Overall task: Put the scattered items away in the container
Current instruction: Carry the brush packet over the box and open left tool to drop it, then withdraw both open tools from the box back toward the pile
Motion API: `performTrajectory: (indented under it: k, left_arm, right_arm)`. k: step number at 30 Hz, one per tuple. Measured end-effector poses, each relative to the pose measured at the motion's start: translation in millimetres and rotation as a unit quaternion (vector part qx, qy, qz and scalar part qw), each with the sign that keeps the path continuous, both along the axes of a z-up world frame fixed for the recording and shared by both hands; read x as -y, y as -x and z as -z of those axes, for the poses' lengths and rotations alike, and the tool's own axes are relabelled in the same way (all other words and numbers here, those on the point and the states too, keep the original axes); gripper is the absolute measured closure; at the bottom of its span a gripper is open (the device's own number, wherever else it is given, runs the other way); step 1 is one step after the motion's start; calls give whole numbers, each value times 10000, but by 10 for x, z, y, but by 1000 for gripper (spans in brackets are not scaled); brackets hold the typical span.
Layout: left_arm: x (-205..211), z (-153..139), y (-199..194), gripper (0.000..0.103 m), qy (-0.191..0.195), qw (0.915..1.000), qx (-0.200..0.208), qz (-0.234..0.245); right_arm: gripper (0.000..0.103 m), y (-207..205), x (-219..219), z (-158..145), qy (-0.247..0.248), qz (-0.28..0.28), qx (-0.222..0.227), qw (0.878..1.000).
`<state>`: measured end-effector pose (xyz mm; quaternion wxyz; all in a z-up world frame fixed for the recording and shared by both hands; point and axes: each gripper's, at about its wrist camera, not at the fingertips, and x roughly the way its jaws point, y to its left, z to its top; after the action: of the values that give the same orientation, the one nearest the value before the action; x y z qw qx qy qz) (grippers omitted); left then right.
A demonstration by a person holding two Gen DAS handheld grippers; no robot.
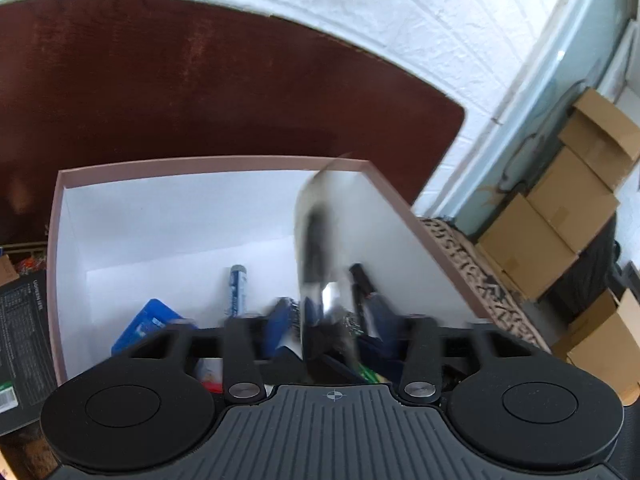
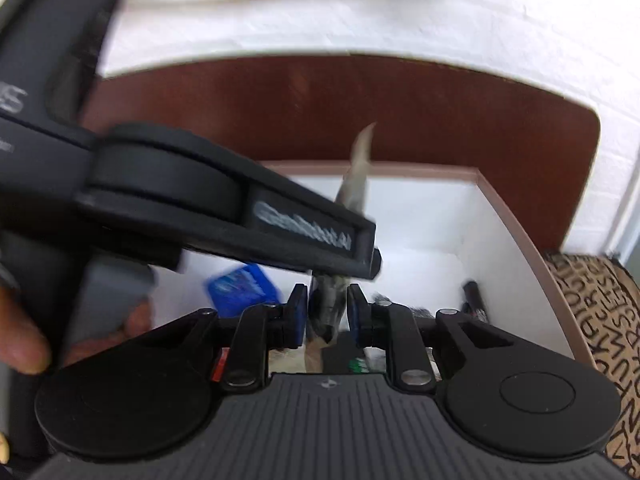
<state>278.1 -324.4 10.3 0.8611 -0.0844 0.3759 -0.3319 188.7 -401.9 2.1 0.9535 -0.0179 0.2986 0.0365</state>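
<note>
1. Right wrist view: a clear plastic packet (image 2: 329, 300) with something dark inside is being shown upright, blurred, between the blue pads (image 2: 298, 318) of the right gripper (image 2: 328, 316).
2. The jaws are being kept narrow around its lower part; whether they are actually pinching cannot be told.
3. The left gripper (image 2: 360, 250) is being reached in from the left, its tip against the packet's upper part; its opening cannot be told either.
4. The packet is being held over the near part of the pink-rimmed box (image 2: 520, 220), above a blue pack (image 2: 240, 286).
5. The packet is being judged light, limp and slippery, so a hold on the stiffer dark contents is being favoured over the loose film.
</note>
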Motion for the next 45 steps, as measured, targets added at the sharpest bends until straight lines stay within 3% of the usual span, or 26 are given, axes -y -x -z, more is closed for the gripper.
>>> performTrajectory:
  k: [1, 2, 4, 9, 13, 37, 45]
  left_arm:
    - [-13, 2, -8, 11, 2, 9999, 37, -132]
    - [-44, 5, 3, 9, 33, 9996, 111, -241]
    - [-97, -7, 50, 3, 112, 9994, 266, -210]
    - [-123, -12, 152, 0, -16, 9994, 336, 29]
    - [-136, 21, 219, 0, -143, 9994, 299, 82]
    - [-391, -151, 825, 0, -312, 9976, 622, 73]
    - [-617, -202, 1128, 0, -178, 9979, 611, -76]
  right_arm:
    - [71, -36, 24, 37, 49, 117, -59, 9999]
    - [68, -43, 41, 62, 83, 162, -67, 9998]
    - [44, -5, 70, 88, 63, 175, -24, 9998]
    - [13, 124, 80, 111, 118, 297, 114, 9994]
    - [3, 165, 38, 110, 302, 409, 155, 9986]
    - [0, 691, -204, -97, 358, 540, 178, 9977]
    - [0, 894, -248, -139, 174, 620, 303, 9975]
